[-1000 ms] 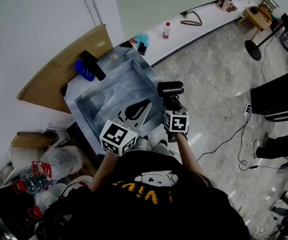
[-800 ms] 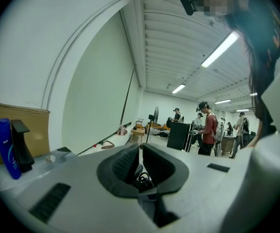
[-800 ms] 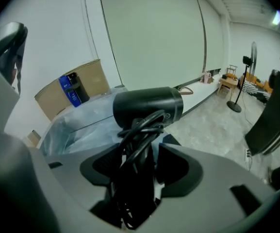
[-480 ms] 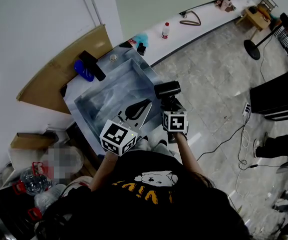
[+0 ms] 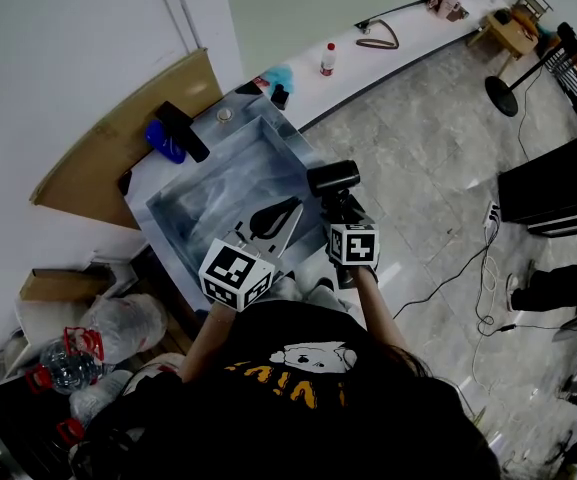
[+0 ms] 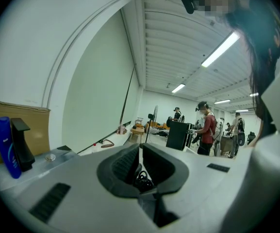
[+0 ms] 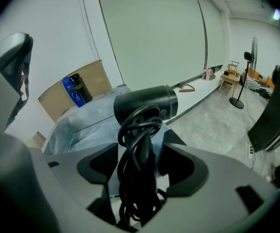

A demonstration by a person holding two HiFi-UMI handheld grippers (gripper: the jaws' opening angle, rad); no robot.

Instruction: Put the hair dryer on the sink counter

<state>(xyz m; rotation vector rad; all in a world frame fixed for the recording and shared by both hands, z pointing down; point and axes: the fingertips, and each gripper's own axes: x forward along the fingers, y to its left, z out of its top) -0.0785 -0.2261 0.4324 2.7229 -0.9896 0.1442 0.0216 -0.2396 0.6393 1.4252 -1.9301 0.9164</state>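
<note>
The black hair dryer [image 5: 333, 178] stands with its barrel over the right rim of the steel sink [image 5: 158, 213], its cord wound round the handle. My right gripper [image 5: 340, 206] is just below it. In the right gripper view the corded handle of the hair dryer [image 7: 147, 103] stands between the pads of my right gripper [image 7: 137, 164], whose jaws have just been opening and stand apart from it. My left gripper [image 5: 278, 218] hovers over the sink's near edge. In the left gripper view my left gripper [image 6: 140, 154] is shut with nothing held.
A blue bottle [image 5: 165, 140] and a black faucet [image 5: 183, 130] stand on the counter behind the basin, against a cardboard panel [image 5: 118, 133]. A white ledge [image 5: 368, 63] runs back right. Cables [image 5: 488, 268] and a fan stand [image 5: 503, 93] are on the floor; bags [image 5: 118, 323] lie left.
The hair dryer's barrel has shifted slightly left toward the sink. The right gripper's jaws have widened round the handle. The left gripper has stayed put.
</note>
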